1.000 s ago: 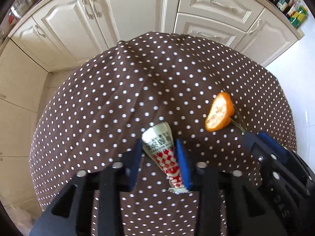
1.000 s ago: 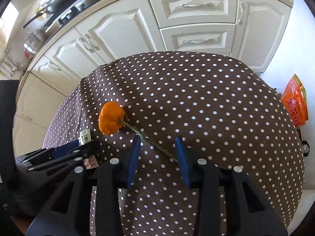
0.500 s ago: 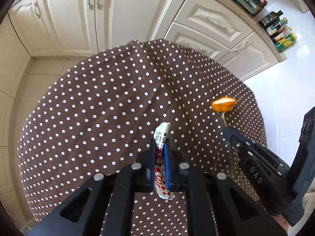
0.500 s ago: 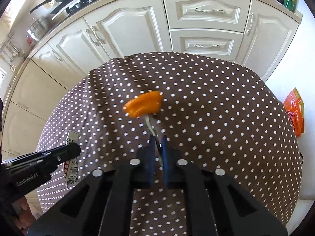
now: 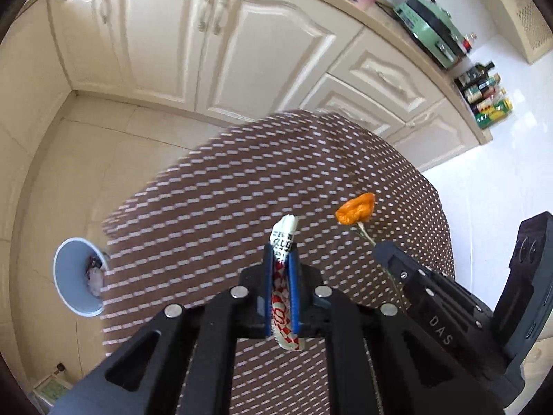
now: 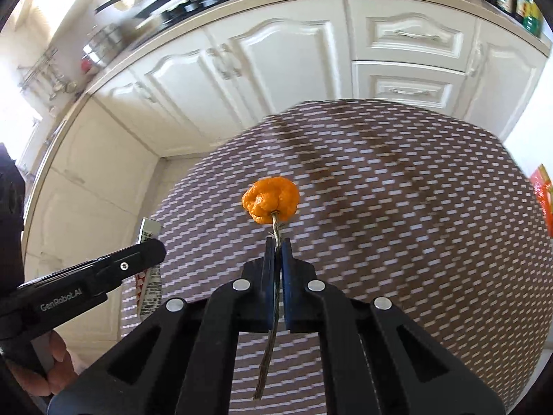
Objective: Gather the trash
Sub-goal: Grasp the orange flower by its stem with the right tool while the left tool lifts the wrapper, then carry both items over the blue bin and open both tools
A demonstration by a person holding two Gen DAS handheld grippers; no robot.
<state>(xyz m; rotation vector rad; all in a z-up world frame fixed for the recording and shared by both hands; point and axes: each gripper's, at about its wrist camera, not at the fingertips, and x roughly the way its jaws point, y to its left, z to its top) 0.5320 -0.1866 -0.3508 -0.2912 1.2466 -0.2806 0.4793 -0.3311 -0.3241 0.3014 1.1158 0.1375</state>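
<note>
1. The left gripper (image 5: 280, 259) has its jaws clamped narrow on a crumpled wrapper (image 5: 283, 238), white with red checks and black print. The wrapper pokes out beyond the blue pads and hangs out behind them too, lifted above the tabletop (image 5: 214, 207).
2. The right gripper (image 6: 276, 245) has its jaws pinched almost fully together on the thin dry stem (image 6: 271, 328) of an orange peel (image 6: 271, 204). The peel sits just past the pad tips; the stem's loose end trails down on the near side of the jaws.
3. In the left wrist view the right gripper (image 5: 378, 247) shows to the right, carrying the peel beside the wrapper, close but apart.
4. Under both lies the round tabletop, covered in a brown cloth with white dots, smeared by motion blur.
5. To the left, on the tiled floor (image 5: 62, 180) just beside the table's edge, stands a pale blue bin (image 5: 74, 276) with some rubbish inside.
6. Farther off, cream cabinets (image 5: 214, 45) run along the wall; at the far right the counter carries bottles (image 5: 484, 93) and a green appliance (image 5: 428, 24).
</note>
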